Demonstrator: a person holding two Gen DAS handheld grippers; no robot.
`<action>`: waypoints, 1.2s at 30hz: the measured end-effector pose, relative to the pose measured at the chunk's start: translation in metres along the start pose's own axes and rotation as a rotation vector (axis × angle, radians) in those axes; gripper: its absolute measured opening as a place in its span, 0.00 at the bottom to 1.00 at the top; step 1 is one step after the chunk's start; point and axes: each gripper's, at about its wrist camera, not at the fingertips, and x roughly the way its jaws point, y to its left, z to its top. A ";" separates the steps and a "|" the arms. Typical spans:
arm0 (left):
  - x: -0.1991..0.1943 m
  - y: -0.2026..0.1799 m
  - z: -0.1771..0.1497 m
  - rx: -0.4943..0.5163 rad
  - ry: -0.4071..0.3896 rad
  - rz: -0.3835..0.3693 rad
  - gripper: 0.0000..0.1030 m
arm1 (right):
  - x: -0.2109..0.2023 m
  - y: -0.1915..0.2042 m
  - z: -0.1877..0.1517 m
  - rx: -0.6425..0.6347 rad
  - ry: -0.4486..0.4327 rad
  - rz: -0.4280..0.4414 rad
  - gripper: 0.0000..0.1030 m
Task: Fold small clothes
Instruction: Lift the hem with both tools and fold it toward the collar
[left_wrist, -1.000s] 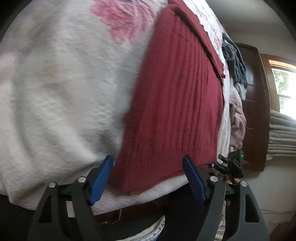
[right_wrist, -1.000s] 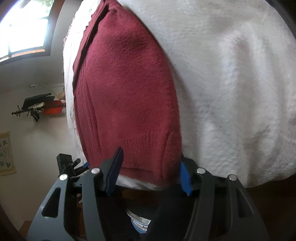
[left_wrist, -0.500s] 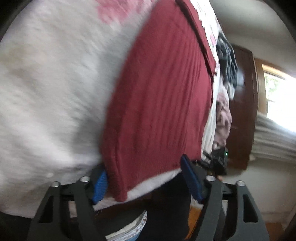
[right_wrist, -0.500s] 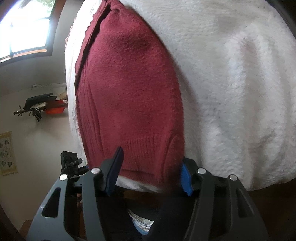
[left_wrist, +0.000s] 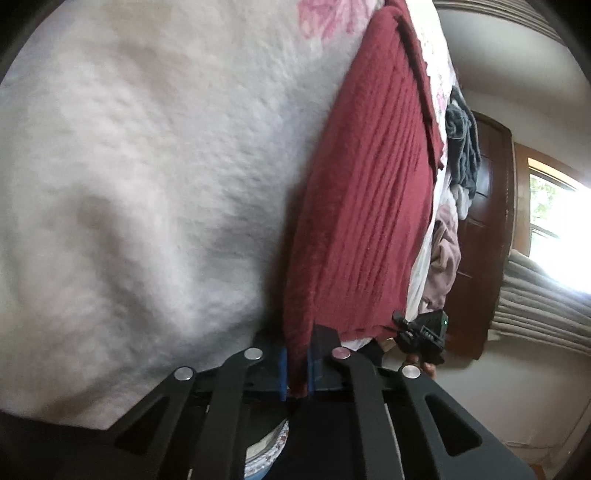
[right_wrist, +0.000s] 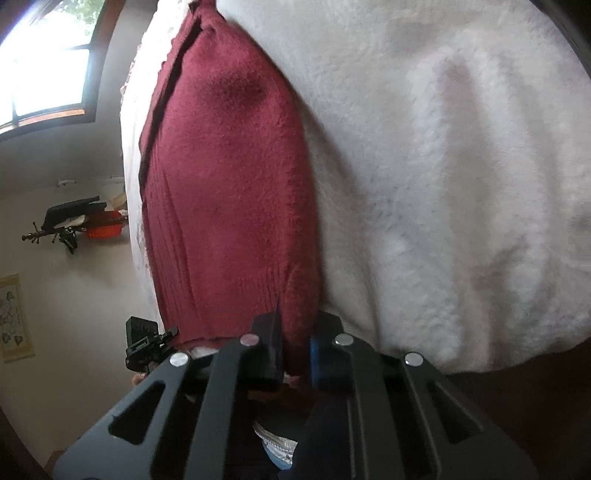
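Left wrist view: left gripper (left_wrist: 296, 373) jaws clamp one near corner of a maroon knit sweater (left_wrist: 365, 206) at the bed's near edge; right gripper (right_wrist: 295, 354) pinches the other. Lifting both corners evenly should keep the fold square on the white fleece blanket (left_wrist: 147, 166).

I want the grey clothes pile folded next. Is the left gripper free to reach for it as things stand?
Probably not: the left gripper is shut on the near edge of the red sweater, and the grey clothes pile lies beyond the sweater's far end.
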 end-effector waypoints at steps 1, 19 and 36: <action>-0.001 -0.003 -0.001 0.009 -0.004 0.001 0.06 | -0.003 0.000 0.000 0.000 -0.009 -0.007 0.14; 0.006 -0.010 0.004 -0.011 -0.021 -0.016 0.48 | 0.001 -0.002 -0.011 0.049 0.046 -0.007 0.44; -0.006 -0.008 -0.004 -0.032 -0.053 -0.046 0.06 | -0.005 0.009 -0.016 0.041 -0.015 0.062 0.05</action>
